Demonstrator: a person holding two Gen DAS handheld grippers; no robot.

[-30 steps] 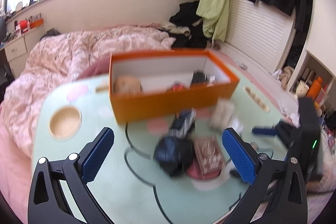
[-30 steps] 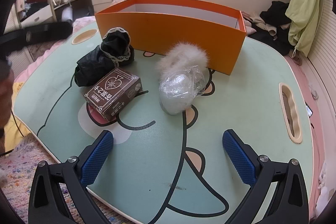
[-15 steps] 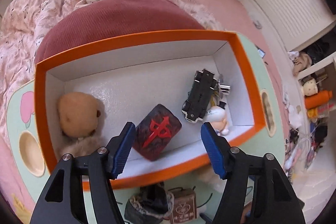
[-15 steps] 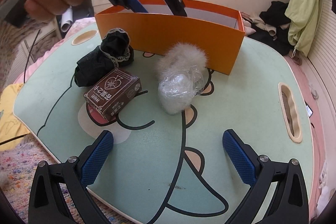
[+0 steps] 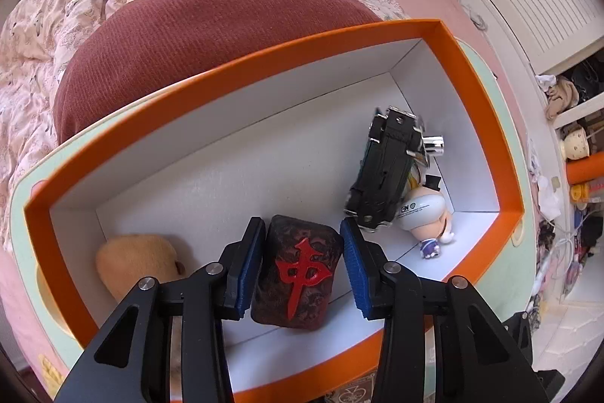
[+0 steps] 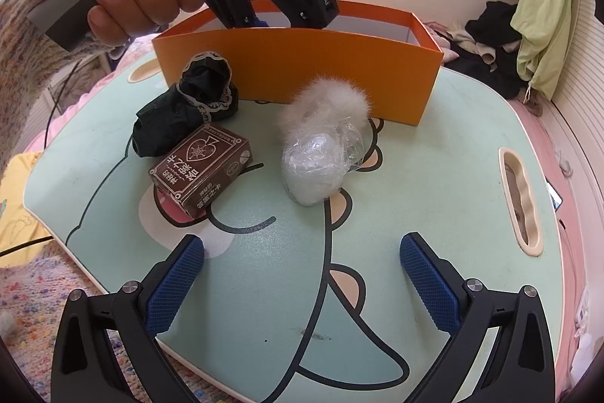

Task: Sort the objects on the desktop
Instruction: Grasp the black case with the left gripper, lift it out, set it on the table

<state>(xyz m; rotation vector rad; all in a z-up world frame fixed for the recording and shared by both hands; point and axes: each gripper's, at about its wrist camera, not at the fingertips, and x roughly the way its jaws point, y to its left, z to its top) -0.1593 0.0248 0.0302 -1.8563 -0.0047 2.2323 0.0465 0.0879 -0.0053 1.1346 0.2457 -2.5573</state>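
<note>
Mint-green bench [image 6: 434, 176] carries everything, and I take the orange box [image 6: 302, 63] as my landmark. Nearest me, my right tool [image 6: 302, 274] waits wide open and empty, short of the card pack [image 6: 202, 172], black pouch [image 6: 188, 108] and fluffy wrapped bundle [image 6: 321, 138] lying before the box. Half a second ago my left tool [image 5: 302, 267] was spread above the box; now its pads bracket the red-marked mahjong tile [image 5: 298, 274] inside, touching or nearly. Beyond: plush toy [image 5: 136, 259], figurine [image 5: 422, 218].

Left tongs [image 5: 302, 263] closed, right tongs [image 6: 302, 280] agape
</note>
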